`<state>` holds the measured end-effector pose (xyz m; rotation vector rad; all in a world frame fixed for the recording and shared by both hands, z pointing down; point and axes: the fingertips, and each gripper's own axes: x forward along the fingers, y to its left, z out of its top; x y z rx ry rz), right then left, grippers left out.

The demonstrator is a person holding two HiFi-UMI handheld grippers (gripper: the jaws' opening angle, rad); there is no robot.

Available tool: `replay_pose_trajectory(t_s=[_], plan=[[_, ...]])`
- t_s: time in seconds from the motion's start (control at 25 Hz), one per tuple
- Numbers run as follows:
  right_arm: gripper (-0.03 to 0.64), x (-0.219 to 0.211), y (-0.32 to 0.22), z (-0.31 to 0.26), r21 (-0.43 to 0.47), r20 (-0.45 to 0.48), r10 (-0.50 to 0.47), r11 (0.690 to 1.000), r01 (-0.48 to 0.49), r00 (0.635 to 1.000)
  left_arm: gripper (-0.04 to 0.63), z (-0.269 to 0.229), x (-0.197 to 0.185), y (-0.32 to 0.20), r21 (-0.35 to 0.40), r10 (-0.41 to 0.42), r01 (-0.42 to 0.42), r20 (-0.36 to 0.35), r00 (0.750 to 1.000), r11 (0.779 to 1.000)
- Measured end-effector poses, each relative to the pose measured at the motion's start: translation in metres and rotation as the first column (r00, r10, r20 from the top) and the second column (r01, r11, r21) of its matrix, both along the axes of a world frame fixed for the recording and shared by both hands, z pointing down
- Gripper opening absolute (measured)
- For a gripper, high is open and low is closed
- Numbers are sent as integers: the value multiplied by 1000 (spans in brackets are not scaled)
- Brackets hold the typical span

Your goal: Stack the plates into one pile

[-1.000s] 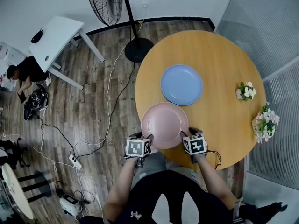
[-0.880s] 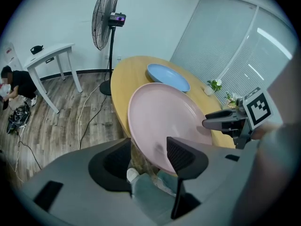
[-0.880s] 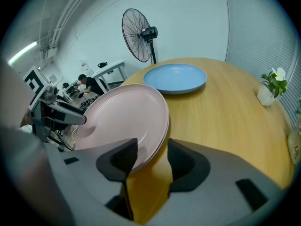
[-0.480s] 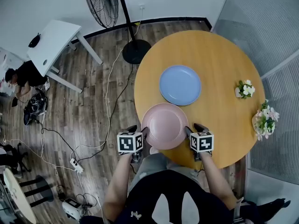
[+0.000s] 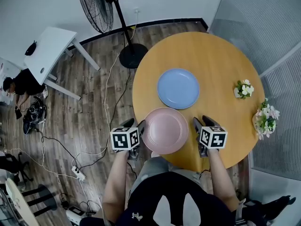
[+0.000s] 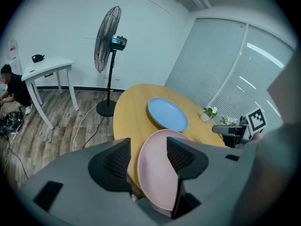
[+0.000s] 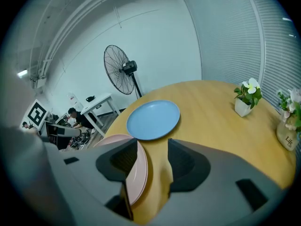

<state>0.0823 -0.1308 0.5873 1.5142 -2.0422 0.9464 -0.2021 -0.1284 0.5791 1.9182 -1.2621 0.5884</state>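
- Since the earlier frames, both grippers have been drawn outward from the rim of the pink plate (image 5: pixel 165 131), one to each side. The jaws of the left gripper (image 5: pixel 135 125) have just been opening, and the plate has been left where it lay.
- The left gripper's jaws are held apart. The pink plate's rim is seen through the gap in the left gripper view, but no pad is seen pressing on it.
- The jaws of the right gripper (image 5: pixel 202 122) are spread as well. Mostly bare counter (image 5: pixel 221 69) is seen between them, with the pink plate just beside the inner jaw.
- The pink plate is round, shallow and smooth with a matte finish. It is laid flat at the near edge of the counter, between the two grippers.
- The blue plate (image 5: pixel 178 88) has the same round, shallow form and is laid flat just beyond the pink one. The rims lie close, and whether they touch cannot be told.
- The task is judged to be barely begun: no pile has been made, and one plate is still to be lifted and set on the other.
- The counter is round and smooth, in a warm yellow wood tone. Two small flower pots (image 5: pixel 243 89) are placed at its right edge, well apart from the plates.
- Farther off, a plank floor (image 5: pixel 89 93) strewn with cables and a standing fan (image 5: pixel 96 6) are seen.
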Motion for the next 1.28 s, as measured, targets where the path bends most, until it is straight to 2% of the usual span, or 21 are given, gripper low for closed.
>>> replay_pose_trajectory(t_s=[0.32, 0.6, 0.88, 1.12, 1.28], plan=[[209, 14, -36, -22, 64, -13, 34, 997, -33, 999, 230, -18, 23, -42, 45, 109, -109, 0, 994, 993], [207, 19, -57, -21, 67, -15, 46, 997, -45, 999, 230, -26, 42, -84, 78, 174, -175, 19, 985, 981], [207, 19, -78, -12, 38, 27, 73, 997, -74, 997, 230, -12, 64, -117, 38, 210, -210, -1, 978, 977], [207, 22, -91, 8, -22, 58, 103, 995, -102, 993, 230, 6, 83, -137, 12, 265, -266, 25, 964, 964], [207, 21, -99, 28, -70, 69, 108, 992, -103, 992, 230, 25, 94, -149, -32, 270, -269, 15, 963, 963]])
